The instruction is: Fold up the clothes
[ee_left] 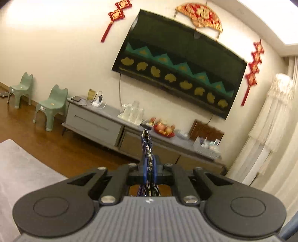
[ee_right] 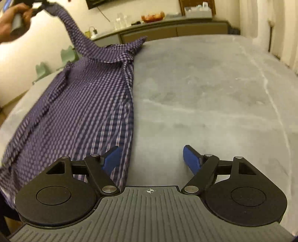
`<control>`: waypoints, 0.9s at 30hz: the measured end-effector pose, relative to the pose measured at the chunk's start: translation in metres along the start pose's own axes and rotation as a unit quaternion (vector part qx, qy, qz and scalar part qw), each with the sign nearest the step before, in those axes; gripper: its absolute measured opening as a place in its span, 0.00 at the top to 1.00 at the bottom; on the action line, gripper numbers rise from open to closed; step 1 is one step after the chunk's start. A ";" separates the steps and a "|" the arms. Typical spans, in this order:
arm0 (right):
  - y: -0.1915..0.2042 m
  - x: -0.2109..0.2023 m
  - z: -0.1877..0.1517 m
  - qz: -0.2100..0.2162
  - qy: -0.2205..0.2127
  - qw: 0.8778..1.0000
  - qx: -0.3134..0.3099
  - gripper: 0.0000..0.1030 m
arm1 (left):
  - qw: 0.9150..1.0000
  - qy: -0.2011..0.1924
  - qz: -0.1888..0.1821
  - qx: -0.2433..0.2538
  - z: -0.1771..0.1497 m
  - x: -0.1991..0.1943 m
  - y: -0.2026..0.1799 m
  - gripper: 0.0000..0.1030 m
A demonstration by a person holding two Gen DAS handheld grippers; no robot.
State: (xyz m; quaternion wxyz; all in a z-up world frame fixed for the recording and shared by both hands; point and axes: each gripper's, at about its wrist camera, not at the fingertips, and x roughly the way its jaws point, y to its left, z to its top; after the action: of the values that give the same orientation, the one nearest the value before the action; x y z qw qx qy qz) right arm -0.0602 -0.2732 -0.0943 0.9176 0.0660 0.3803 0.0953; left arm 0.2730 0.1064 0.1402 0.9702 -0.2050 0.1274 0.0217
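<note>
Two grippers — left gripper (ee_left: 148, 147) fingers clamp the checked shirt (ee_right: 83, 104), right gripper (ee_right: 150, 158) fingers spread empty

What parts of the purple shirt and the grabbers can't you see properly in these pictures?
- Shirt, right wrist view: its near end is hidden behind the right gripper and cut off at the left edge.
- Left gripper, right wrist view: cut off by the top edge and blurred; only the hand shows.
- Left wrist view: only a pinched bit of shirt shows; the rest hangs below the left gripper's body.
- Wall hanging: pattern blurred.
</note>
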 end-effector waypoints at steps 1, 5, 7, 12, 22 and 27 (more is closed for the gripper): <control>0.003 -0.006 -0.007 -0.008 -0.006 1.000 -0.004 0.27 | 1.000 -0.007 -0.005 -0.006 0.002 -0.006 0.004 0.94; 0.019 -0.018 -0.023 -0.021 -0.017 0.999 -0.039 0.91 | 1.000 -0.021 -0.017 -0.009 0.007 -0.025 0.011 0.94; 0.028 -0.023 -0.026 -0.022 -0.021 0.998 -0.056 0.99 | 0.999 -0.033 -0.020 -0.004 0.015 -0.029 0.010 0.94; 0.066 -0.044 -0.030 -0.050 -0.074 0.987 -0.131 1.00 | 0.997 -0.071 -0.015 0.001 0.036 -0.041 0.014 0.94; 0.089 -0.059 -0.044 -0.075 -0.110 0.978 -0.163 0.63 | 0.998 -0.048 0.030 0.037 0.034 -0.010 0.028 0.94; 0.056 -0.047 -0.046 -0.091 -0.072 0.990 -0.079 0.41 | 0.998 -0.038 0.016 0.049 0.023 0.004 0.022 0.94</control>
State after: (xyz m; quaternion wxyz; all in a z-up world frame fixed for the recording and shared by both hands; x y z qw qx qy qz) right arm -0.1324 -0.2267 -0.0838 0.9496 -0.0344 0.3093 0.0363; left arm 0.2801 0.1356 0.1504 0.9828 -0.1539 0.0946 0.0384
